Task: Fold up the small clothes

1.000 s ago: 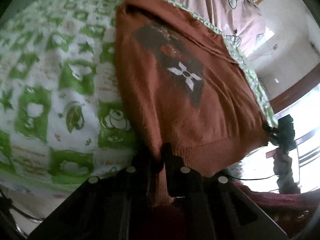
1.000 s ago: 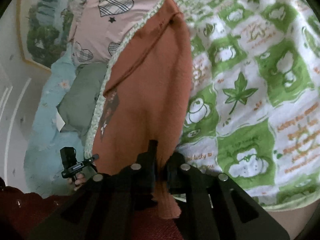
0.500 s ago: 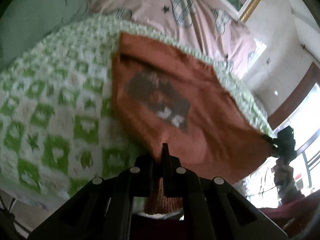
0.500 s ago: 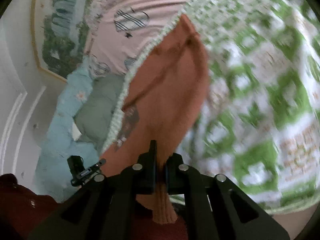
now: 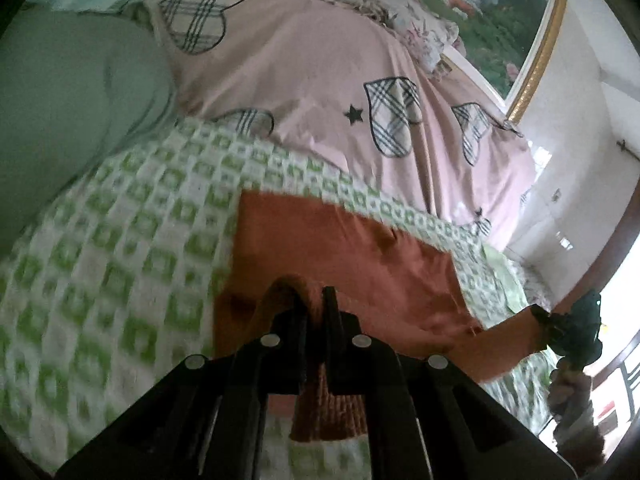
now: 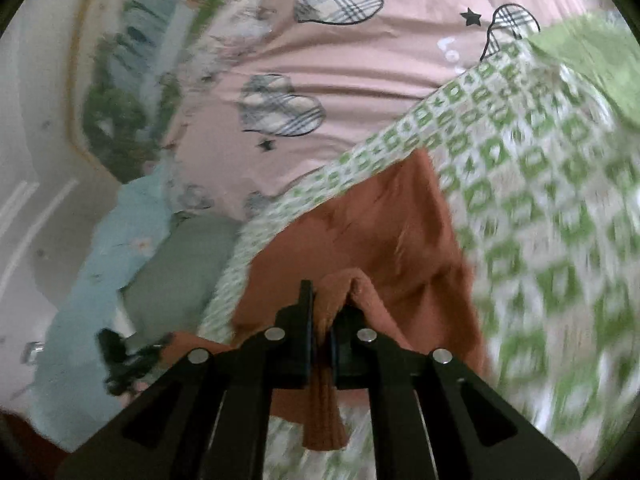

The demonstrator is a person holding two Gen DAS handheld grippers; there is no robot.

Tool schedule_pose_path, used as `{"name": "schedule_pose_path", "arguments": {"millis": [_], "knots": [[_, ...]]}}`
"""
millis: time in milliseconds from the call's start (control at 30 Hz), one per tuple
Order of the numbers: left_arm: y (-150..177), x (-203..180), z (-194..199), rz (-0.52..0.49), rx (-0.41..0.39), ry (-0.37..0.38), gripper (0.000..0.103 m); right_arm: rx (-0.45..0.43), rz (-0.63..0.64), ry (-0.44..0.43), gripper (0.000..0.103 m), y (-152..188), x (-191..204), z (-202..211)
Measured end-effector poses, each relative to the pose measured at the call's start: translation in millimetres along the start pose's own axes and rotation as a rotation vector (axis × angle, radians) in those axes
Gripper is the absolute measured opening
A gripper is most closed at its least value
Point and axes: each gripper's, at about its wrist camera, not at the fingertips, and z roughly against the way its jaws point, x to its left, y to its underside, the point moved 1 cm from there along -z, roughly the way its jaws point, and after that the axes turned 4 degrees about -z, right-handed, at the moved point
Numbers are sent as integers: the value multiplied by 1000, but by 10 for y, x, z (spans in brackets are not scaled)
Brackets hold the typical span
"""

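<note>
Left wrist view only: gold-framed painting [image 5: 516, 8] on the wall and bright window light at far right, with the right gripper [image 5: 576, 320] small at the edge, sweater corner in it. Right wrist view only: light blue bedding [image 6: 100, 264] beside the grey-green pillow [image 6: 176, 276], and the left gripper [image 6: 124, 356] low left, blurred. Both views show the rust-orange sweater [image 5: 344, 256] lying on the green-and-white patterned blanket [image 5: 132, 248], pink heart-print quilt [image 5: 320, 60] behind it. Left gripper [image 5: 314, 312] is clamped on the ribbed hem, fabric bunched between the fingers and hanging below them. Right gripper [image 6: 320, 312] is likewise clenched on the hem's other corner, ribbing trailing down. Sweater body spreads flat directly ahead of each gripper; hem is lifted off the blanket. Both frames motion-blurred.
</note>
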Motion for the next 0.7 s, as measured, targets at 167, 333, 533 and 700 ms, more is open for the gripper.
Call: {"name": "schedule_pose_path", "arguments": {"millis": [167, 333, 533, 700], "knots": [[-445, 183, -711, 26, 32, -61, 5, 4, -31, 50, 7, -515, -153, -587], [-606, 384, -1401, 28, 88, -111, 5, 35, -78, 113, 8, -818, -436, -1097], [-501, 559, -2133, 4, 185, -191, 6, 125, -116, 211, 8, -829, -832, -1591], [-336, 558, -2078, 20, 211, -165, 15, 95, -189, 183, 10, -765, -928, -1334]]}}
